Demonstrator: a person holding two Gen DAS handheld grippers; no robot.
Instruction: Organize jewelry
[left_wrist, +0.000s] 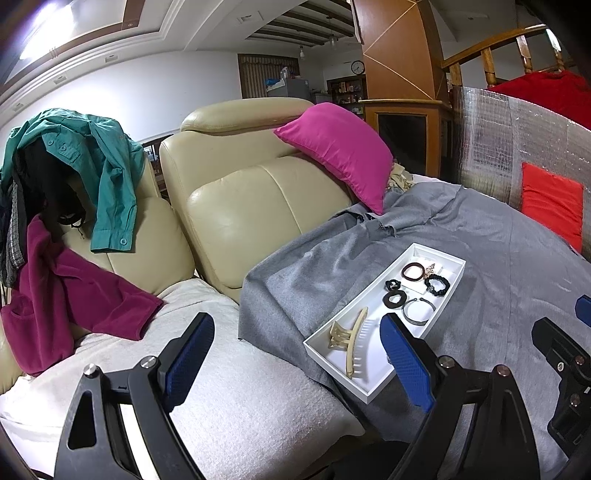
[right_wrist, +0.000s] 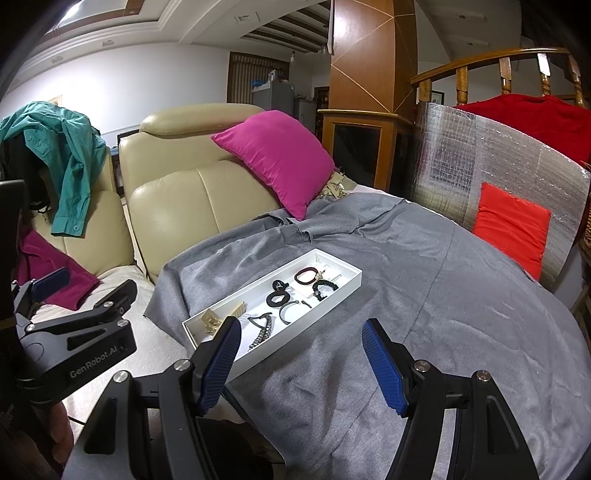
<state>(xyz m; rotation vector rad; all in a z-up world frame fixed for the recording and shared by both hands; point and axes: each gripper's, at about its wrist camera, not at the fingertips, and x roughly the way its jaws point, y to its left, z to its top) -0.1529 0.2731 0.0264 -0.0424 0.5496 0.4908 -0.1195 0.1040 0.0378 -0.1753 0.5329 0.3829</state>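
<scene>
Left wrist view. The left tongs (left_wrist: 297, 356) stand wide apart and hold nothing. The white tray (left_wrist: 448, 275) lies on the grey cloth (left_wrist: 498, 236) ahead and to the right, its near end partly behind the right-hand finger (left_wrist: 406, 363). The tray holds, from near to far: a cream claw clip (left_wrist: 349, 341), a grey open bangle (left_wrist: 419, 311), a black ring-shaped hair tie (left_wrist: 394, 298), a small black scrunchie (left_wrist: 392, 284), a braided black hair tie (left_wrist: 437, 285) and a brown hair tie (left_wrist: 413, 272). A small gold-toned piece beside the brown tie is too small to identify. The right tongs (left_wrist: 561, 350) enter at the right edge, cut off by the frame; their state cannot be read here. The cloth covers part of a beige leather sofa (left_wrist: 236, 206).

Right wrist view. The right tongs (right_wrist: 301, 363) are spread open and empty. The tray (right_wrist: 352, 280) lies ahead and left of centre, its near corner hidden behind the left-hand finger (right_wrist: 219, 365). The claw clip (right_wrist: 212, 319) is partly hidden by that finger. A dark chain-like item (right_wrist: 263, 330) lies in the near part; its exact form is hard to make out. The left tongs (right_wrist: 86, 286) show at the left edge, fingers parted, well apart from the tray.
</scene>
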